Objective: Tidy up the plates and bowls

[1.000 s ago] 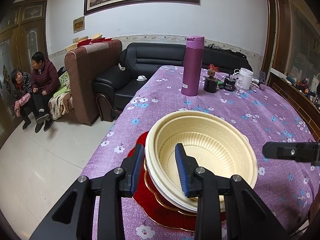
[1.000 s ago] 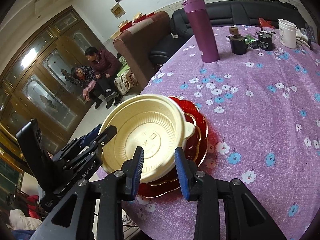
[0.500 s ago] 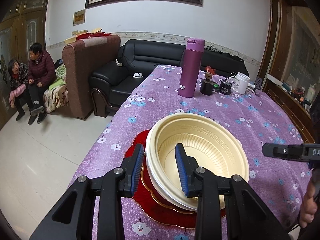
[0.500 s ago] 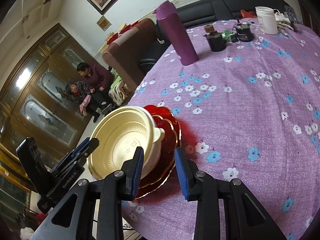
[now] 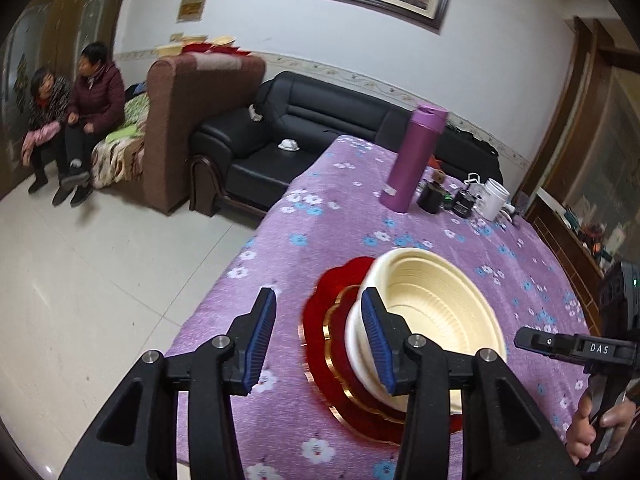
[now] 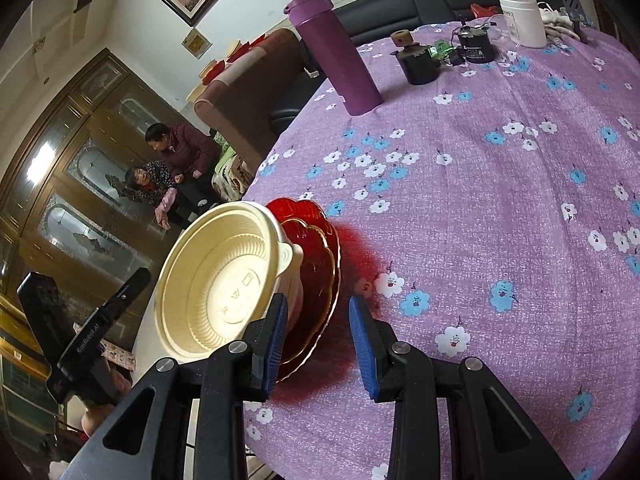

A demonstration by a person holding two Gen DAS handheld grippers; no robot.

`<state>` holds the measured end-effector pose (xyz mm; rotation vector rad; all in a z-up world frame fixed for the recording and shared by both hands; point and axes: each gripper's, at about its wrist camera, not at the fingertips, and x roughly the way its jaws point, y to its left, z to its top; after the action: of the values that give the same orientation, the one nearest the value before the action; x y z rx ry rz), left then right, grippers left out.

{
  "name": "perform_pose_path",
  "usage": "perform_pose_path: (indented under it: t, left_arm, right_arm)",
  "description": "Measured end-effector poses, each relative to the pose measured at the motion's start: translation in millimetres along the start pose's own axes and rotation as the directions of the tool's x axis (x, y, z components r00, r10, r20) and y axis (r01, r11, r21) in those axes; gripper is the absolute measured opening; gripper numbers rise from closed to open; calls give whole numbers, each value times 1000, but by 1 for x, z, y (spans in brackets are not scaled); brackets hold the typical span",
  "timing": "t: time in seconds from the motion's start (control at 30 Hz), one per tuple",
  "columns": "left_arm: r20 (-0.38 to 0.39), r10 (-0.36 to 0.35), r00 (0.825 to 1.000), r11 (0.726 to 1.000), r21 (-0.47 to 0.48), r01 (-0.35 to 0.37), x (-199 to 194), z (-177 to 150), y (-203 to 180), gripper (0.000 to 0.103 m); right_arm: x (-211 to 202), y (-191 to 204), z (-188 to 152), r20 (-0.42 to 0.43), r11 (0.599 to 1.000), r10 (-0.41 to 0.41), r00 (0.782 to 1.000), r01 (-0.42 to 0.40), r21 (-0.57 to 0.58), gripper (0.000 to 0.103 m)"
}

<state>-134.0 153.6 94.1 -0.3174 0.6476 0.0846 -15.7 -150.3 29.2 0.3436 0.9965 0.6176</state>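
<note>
While both grippers' fingers gape empty, cream bowl stack (image 5: 432,320) sits on two red plates (image 6: 316,256).

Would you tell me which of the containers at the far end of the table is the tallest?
The purple flask; it towers over the white jar and the two small dark pots beside it.

Purple flask (image 6: 335,45) upright on floral tablecloth (image 6: 500,184); white jar (image 6: 521,19); black sofa (image 5: 304,136) behind
</note>
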Motion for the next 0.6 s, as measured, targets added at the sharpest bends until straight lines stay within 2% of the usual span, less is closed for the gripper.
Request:
perform_pose_path:
  t: [0.17,0.3,0.6]
  left_arm:
    - [-63,-8,998,1000,-14,7,12,-8,13,44]
    - [-115,-39,993,999,-11,38,23,-20,15,44]
    - [-156,-31,987,999,20,35,40,-27,12,43]
  right_arm:
    - [7,-5,-1,-16,1000,-10,1000,10,8,35]
    - [13,-7,-3,-25,1000,-16,1000,17,6,35]
    - [29,-11,-8,-37,1000,-24,999,23,-18,35]
